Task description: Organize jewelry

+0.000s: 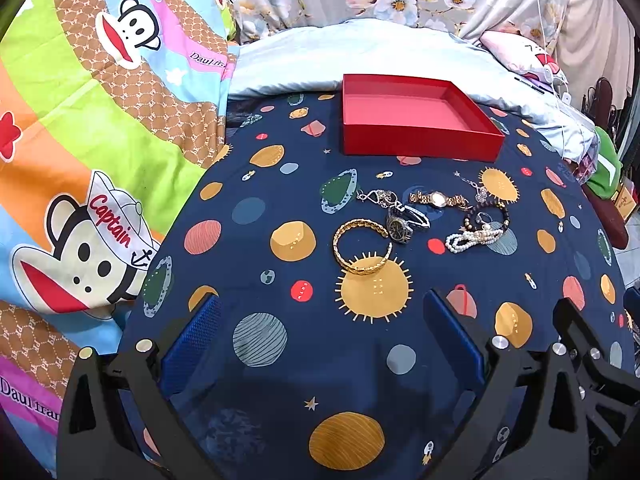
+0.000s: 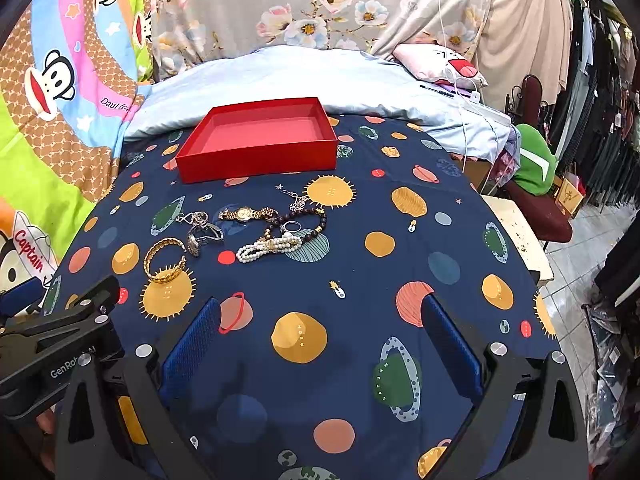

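— So nothing's in the red box (image 1: 416, 148) yet?

— Nothing that I can see. It sits empty at the far side of the planet-print cloth (image 1: 280, 360), and all the jewelry lies in a loose cluster just in front of it, I'd guess so that each piece has only a short trip.

— What's in the cluster?

— Nearest us, a gold bangle (image 1: 362, 246), lying apart from the rest. Beside it a silver watch (image 1: 400, 228) touching a silver chain (image 1: 378, 197), then a gold watch (image 1: 437, 199), and to the right a pearl bracelet (image 2: 266, 249) tangled with a dark bead bracelet (image 2: 304, 224) and a small ring (image 2: 293, 226).

— And the tools?

— The left gripper (image 1: 322, 336) is spread wide with nothing between its blue pads, hanging over the cloth short of the bangle. The right gripper (image 2: 320, 340) is spread wide too, empty, lined up more toward the pearls.

— Which goes first, you think?

— The bangle looks easiest; it's clear of the tangle, so a finger can slip beside its rim without dragging anything else
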### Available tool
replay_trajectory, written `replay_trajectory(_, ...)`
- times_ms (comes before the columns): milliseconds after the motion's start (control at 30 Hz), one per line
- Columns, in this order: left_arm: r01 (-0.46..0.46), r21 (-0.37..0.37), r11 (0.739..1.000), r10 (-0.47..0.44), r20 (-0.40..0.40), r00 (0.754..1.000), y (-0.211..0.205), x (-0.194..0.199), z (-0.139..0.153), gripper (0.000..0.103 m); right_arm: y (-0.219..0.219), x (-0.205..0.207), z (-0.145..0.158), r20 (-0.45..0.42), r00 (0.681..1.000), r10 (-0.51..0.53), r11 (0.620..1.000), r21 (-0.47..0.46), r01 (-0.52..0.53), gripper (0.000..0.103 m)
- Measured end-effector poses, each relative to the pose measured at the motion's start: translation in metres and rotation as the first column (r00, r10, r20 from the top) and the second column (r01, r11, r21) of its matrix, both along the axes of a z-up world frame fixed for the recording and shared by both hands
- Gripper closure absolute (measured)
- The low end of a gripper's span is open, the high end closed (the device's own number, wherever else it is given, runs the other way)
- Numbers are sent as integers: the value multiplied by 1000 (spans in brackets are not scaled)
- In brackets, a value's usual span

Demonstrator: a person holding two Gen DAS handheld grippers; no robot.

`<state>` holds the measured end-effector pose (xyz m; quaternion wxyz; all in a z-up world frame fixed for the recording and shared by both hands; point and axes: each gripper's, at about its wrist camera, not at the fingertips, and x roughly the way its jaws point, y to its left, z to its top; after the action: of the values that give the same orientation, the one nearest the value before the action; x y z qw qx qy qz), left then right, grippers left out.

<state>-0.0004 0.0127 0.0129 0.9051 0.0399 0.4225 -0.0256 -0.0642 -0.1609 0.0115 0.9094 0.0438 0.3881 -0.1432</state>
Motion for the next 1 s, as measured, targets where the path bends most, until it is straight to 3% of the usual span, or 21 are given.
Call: replay_trajectory(1000,-12,18,1000,12,0,1000,-2,2,-1,6,-1,0,-7,-8,1000,0,1000,21,0,5)
